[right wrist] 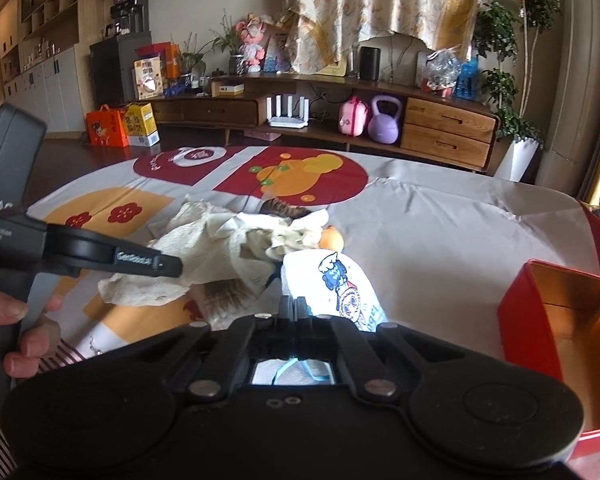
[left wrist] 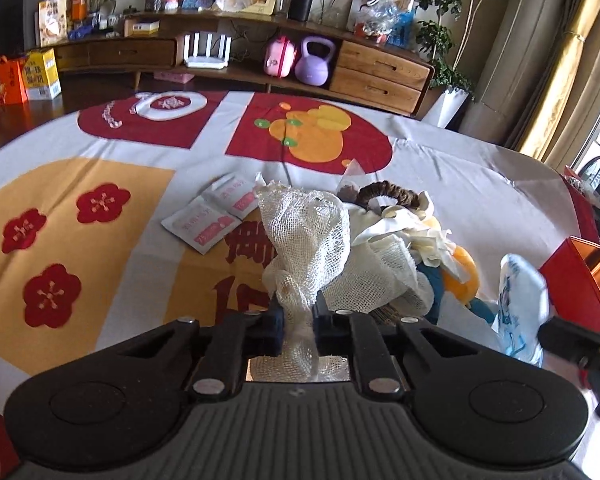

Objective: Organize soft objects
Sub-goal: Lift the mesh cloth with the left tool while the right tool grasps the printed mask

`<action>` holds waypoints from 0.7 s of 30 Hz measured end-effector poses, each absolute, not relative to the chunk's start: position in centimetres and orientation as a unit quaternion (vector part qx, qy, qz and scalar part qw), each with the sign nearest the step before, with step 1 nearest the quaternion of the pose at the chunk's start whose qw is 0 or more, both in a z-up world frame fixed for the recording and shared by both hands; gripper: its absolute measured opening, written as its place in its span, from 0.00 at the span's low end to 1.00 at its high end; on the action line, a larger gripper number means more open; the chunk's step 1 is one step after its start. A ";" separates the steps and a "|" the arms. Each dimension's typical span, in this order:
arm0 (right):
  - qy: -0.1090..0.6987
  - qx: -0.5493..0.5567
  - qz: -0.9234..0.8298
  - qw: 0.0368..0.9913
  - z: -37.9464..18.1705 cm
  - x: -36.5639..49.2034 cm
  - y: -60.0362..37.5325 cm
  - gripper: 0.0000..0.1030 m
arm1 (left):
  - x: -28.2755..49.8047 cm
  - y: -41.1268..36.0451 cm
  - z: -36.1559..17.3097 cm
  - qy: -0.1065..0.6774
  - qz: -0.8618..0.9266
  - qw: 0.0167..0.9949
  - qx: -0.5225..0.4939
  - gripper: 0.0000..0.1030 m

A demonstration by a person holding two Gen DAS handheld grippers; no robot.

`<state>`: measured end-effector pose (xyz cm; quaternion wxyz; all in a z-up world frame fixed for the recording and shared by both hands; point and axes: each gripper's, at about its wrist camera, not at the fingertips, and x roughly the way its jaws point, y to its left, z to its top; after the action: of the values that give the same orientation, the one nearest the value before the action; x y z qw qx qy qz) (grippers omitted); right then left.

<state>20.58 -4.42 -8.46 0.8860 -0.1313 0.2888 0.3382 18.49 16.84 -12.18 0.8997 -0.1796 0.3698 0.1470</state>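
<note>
The mesh cloth [left wrist: 304, 236], on the pile at the middle of the tabletop [left wrist: 460, 168], is pinched in the left gripper [left wrist: 298, 320] jaws, the printed mask [right wrist: 340, 288] in the right gripper [right wrist: 295, 312] jaws, so lifting may drag tangled neighbours along.

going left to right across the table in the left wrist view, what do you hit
white sachets → mesh cloth held in the left gripper → orange soft toy → cartoon-print face mask → red box
</note>
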 end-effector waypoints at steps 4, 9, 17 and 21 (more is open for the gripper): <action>0.287 -0.113 0.328 0.893 -7.5 20.9 -6.0 0.00 | 17.9 16.4 -11.1 0.362 0.146 0.906 -0.166 0.12; 0.281 -0.095 0.319 0.900 -6.2 21.2 -7.8 0.00 | 17.0 15.9 -9.3 0.354 0.137 0.912 -0.155 0.12; 0.301 -0.086 0.320 0.894 -6.5 21.8 -9.0 0.14 | 15.4 14.7 -6.9 0.339 0.118 0.923 -0.136 0.12; 0.317 -0.083 0.331 0.885 -7.3 22.0 -8.5 0.21 | 14.9 14.7 -7.1 0.342 0.115 0.923 -0.137 0.12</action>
<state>21.98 -8.46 -7.27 0.8850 -0.0828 0.3167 0.3311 14.90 14.65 -7.10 0.9226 -0.1370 0.3419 0.1148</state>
